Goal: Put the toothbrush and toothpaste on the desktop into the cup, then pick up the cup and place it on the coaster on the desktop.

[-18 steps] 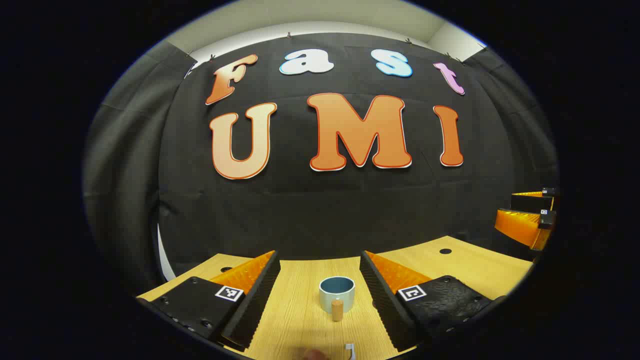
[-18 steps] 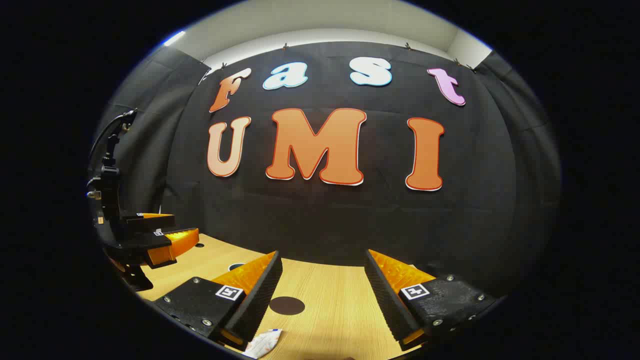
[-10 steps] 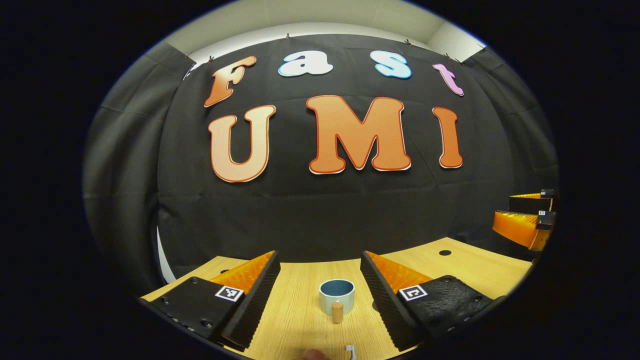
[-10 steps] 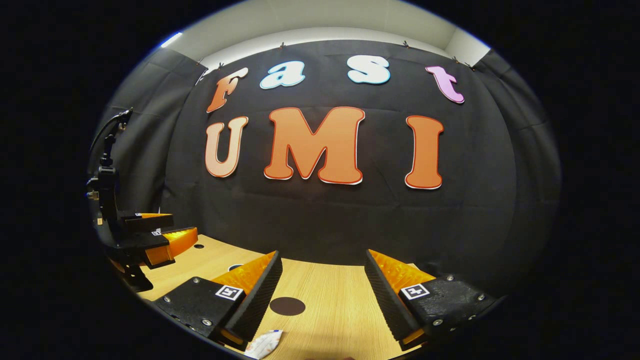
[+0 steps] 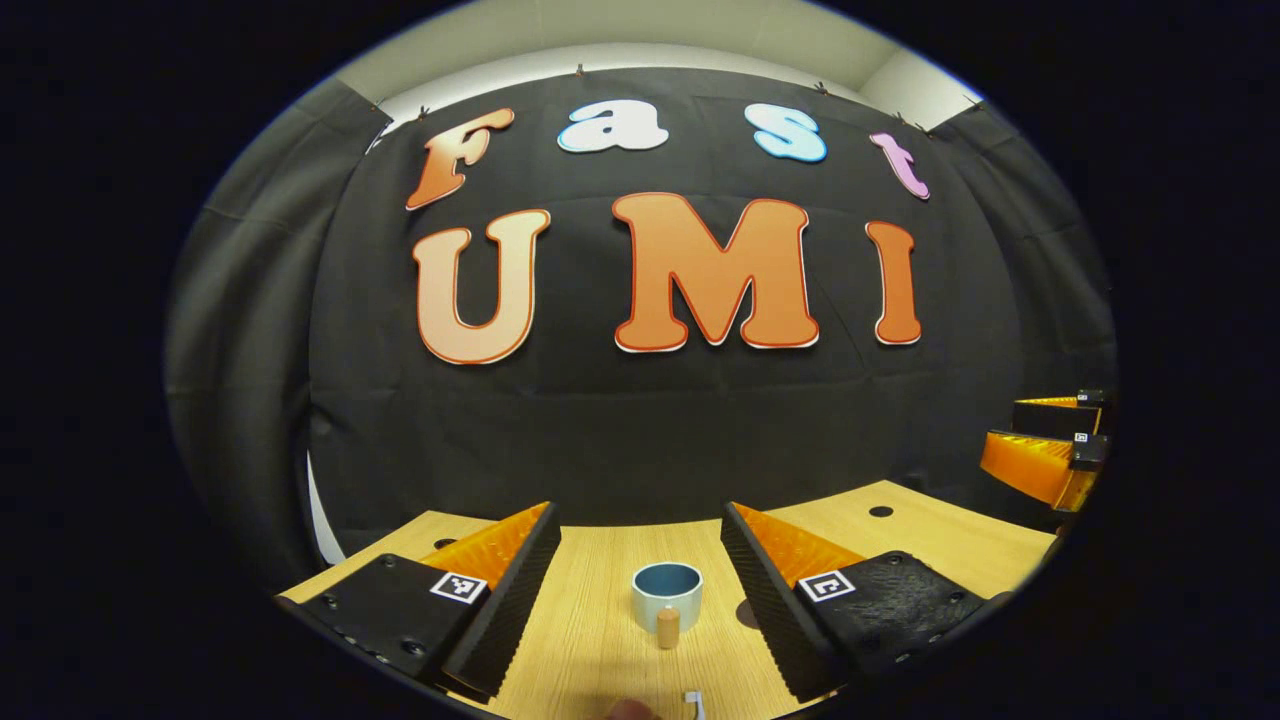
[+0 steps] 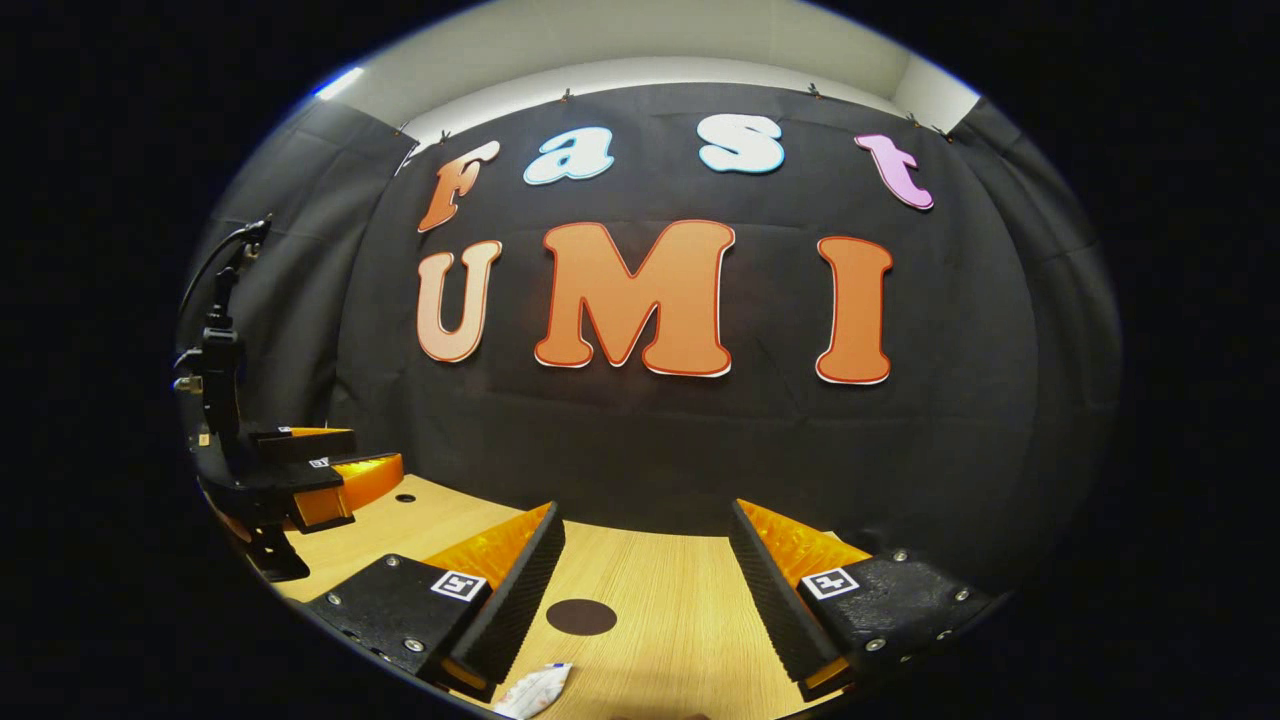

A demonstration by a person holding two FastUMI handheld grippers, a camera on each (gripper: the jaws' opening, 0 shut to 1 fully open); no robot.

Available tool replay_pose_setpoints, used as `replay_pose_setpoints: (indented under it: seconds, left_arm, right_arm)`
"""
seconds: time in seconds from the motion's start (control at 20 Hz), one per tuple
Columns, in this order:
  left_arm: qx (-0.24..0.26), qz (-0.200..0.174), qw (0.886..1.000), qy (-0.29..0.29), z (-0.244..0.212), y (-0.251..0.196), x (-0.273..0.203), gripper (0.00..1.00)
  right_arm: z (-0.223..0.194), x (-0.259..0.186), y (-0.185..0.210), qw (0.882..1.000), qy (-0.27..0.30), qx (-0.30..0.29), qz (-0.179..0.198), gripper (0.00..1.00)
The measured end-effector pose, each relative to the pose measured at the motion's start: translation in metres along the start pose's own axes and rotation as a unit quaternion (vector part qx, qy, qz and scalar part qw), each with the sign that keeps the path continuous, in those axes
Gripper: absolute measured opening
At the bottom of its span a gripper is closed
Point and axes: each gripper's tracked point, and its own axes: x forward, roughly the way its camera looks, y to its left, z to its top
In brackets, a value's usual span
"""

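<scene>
A pale cup (image 5: 667, 596) with a blue inside and a wooden handle stands upright on the wooden desktop (image 5: 600, 640), ahead of my left gripper (image 5: 640, 545). That gripper is open and holds nothing. The white head of the toothbrush (image 5: 693, 703) peeks in at the bottom edge. My right gripper (image 6: 645, 540) is open over the desk, with a dark round coaster (image 6: 581, 616) lying ahead between its fingers. The white toothpaste tube (image 6: 535, 690) lies near its left finger at the bottom. Each gripper appears at the side of the other's view: right gripper (image 5: 1045, 445), left gripper (image 6: 310, 475).
The black cloth wall closes off the back of the desk. Small dark holes (image 5: 881, 511) dot the desktop. A black stand with a cable (image 6: 220, 360) rises at the left in the right gripper view.
Both views have shifted slightly. The cup sits a little lower and to the left in the left gripper view; the coaster has drifted slightly right in the right gripper view. Both grippers stay open.
</scene>
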Motion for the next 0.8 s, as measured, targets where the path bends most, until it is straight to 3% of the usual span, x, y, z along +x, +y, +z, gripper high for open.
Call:
replay_pose_setpoints:
  seconds: [0.4, 0.55, 0.8]
  left_arm:
    - [0.015, -0.048, 0.989, 0.138, -0.069, -0.015, 0.001, 0.97]
    - [-0.002, -0.069, 0.976, 0.206, -0.107, -0.024, -0.007, 0.98]
    - [-0.028, -0.081, 0.948, 0.305, -0.157, -0.03, -0.02, 0.98]
  right_arm:
    - [-0.041, -0.005, 0.023, 0.997, 0.068, -0.024, 0.033, 0.99]
    - [-0.081, -0.008, 0.04, 0.99, 0.128, -0.017, 0.052, 0.99]
    - [-0.143, -0.016, 0.061, 0.969, 0.234, -0.006, 0.076, 0.96]
